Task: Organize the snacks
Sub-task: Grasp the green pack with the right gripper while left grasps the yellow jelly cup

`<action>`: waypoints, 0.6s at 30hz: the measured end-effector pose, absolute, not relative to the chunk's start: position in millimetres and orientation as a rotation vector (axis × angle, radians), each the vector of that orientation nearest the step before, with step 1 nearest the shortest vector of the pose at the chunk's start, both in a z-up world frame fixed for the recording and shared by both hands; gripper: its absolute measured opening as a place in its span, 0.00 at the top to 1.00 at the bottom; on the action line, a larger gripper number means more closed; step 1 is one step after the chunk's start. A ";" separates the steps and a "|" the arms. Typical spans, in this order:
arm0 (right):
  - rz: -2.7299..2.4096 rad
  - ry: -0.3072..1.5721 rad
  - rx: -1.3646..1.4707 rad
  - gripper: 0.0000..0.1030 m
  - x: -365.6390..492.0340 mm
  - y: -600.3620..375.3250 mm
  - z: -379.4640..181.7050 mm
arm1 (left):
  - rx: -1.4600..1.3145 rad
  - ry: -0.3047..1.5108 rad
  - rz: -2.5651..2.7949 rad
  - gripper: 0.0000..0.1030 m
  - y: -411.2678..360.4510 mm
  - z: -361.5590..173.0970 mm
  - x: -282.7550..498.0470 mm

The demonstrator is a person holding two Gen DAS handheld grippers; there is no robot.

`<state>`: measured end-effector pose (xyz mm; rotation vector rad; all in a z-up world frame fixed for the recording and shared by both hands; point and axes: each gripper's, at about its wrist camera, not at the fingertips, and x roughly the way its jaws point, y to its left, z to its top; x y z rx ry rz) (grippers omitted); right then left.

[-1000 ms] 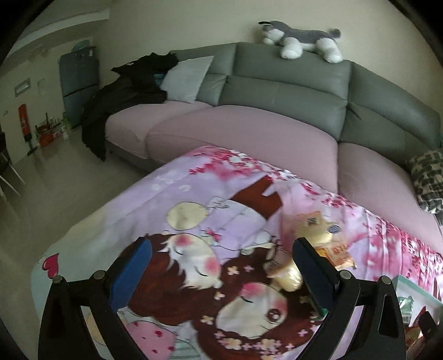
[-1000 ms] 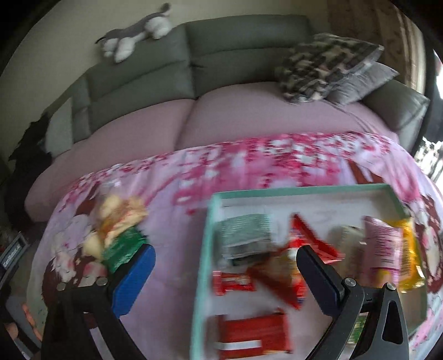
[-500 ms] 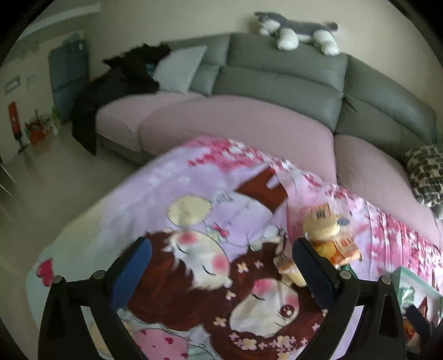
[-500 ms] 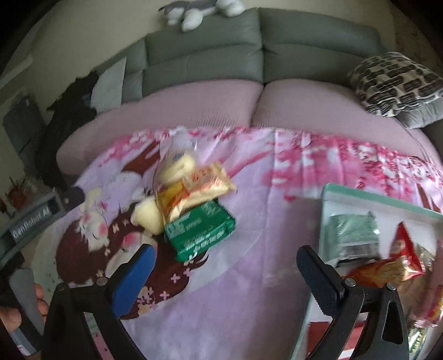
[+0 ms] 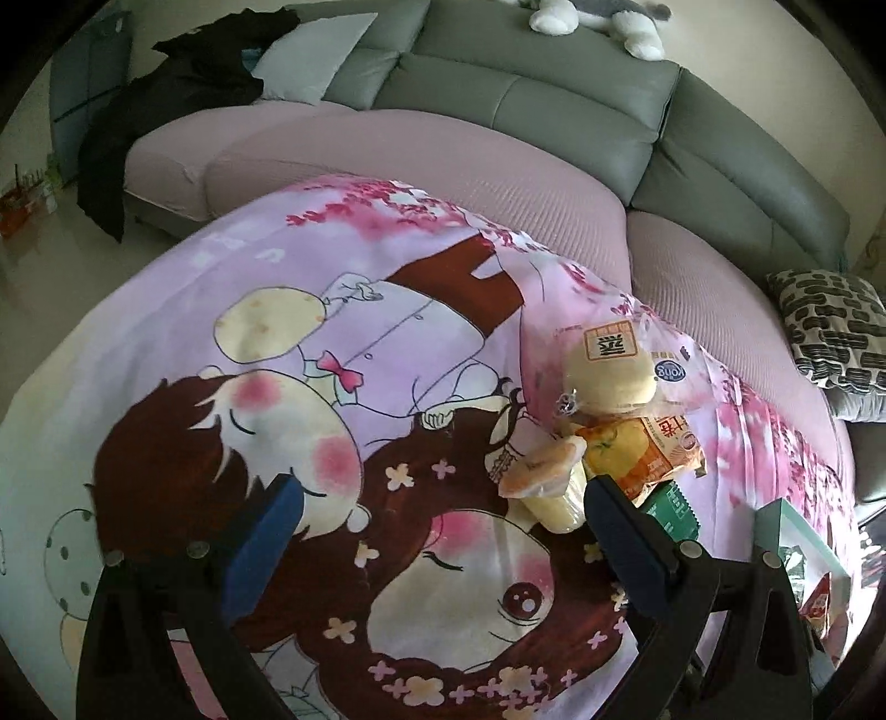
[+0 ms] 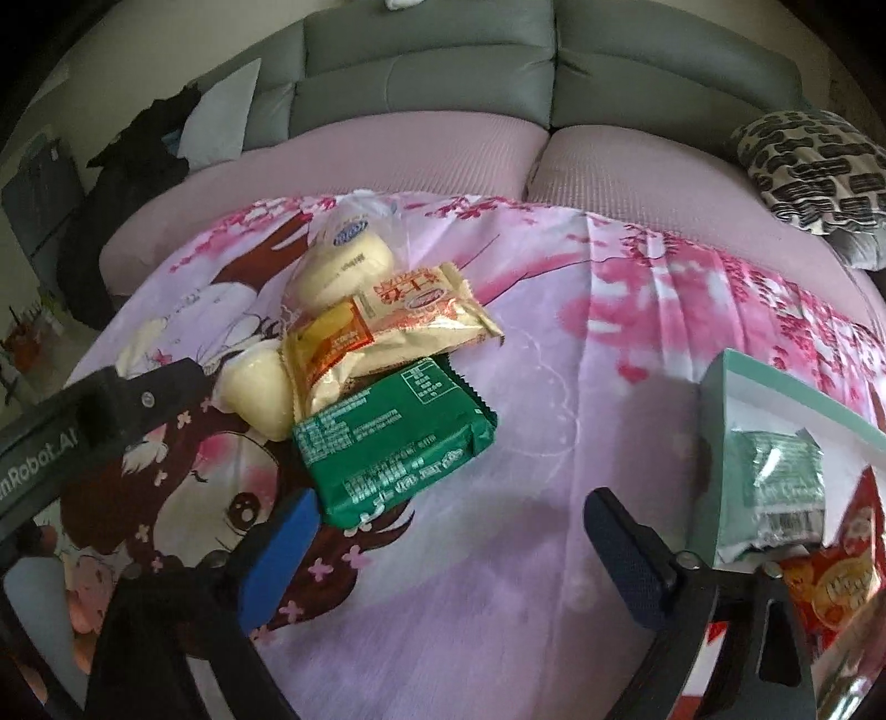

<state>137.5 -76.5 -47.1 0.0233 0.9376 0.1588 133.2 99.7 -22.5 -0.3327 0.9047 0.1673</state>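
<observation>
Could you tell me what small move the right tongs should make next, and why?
Probably ease the right tongs forward onto the green packet. It is the nearest loose snack, just ahead of the blue pad; nothing sits between the closing jaws, and the box already holds others.

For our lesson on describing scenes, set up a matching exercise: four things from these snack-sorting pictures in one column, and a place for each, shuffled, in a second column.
Column one:
1. green packet
2. jelly cup
3. plush toy
4. silver-green pouch

Column two:
a. on top of the sofa back
b. inside the teal-rimmed box
c. on the cloth, nearest the right tongs, at the pile's front
d. lying on its side beside the orange packet

Pairs: 1-c, 2-d, 3-a, 4-b
</observation>
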 end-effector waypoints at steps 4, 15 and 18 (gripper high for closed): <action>0.175 0.960 0.001 0.08 148.0 -71.1 -54.3 | -0.321 0.931 0.176 0.02 100.7 -28.4 136.3; 0.216 0.968 -0.083 0.13 172.0 -55.6 -57.0 | -0.336 0.957 0.155 0.02 102.9 -33.1 137.2; 0.229 0.966 -0.070 0.24 172.7 -56.2 -56.1 | -0.337 0.959 0.153 0.02 103.3 -33.9 136.8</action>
